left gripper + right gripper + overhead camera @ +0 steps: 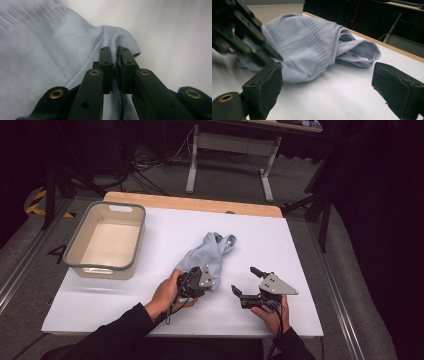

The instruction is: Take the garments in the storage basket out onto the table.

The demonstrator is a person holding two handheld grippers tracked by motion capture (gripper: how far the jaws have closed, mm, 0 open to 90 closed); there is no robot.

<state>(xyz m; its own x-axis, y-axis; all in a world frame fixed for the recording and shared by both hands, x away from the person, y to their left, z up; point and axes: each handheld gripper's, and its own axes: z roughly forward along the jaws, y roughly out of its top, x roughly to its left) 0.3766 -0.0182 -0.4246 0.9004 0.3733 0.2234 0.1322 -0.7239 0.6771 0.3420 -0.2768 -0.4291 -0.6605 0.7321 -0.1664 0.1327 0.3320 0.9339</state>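
A crumpled pale blue knit garment (207,254) lies in the middle of the white table top (280,245). My left gripper (202,277) sits at the garment's near edge, and in the left gripper view its jaws (114,53) are pinched together on a fold of the blue fabric (50,50). My right gripper (246,281) rests on the table to the right of the garment, apart from it, its fingers (264,87) spread wide with nothing between them. In the right gripper view the garment (312,45) lies ahead, with the left gripper (239,35) at its left edge.
A beige plastic tub (106,240) with a grey rim stands empty at the table's left side. A wooden strip (192,202) runs along the far edge. Beyond it stand desk legs (192,160) and floor cables. White table surface spreads to the right of the garment.
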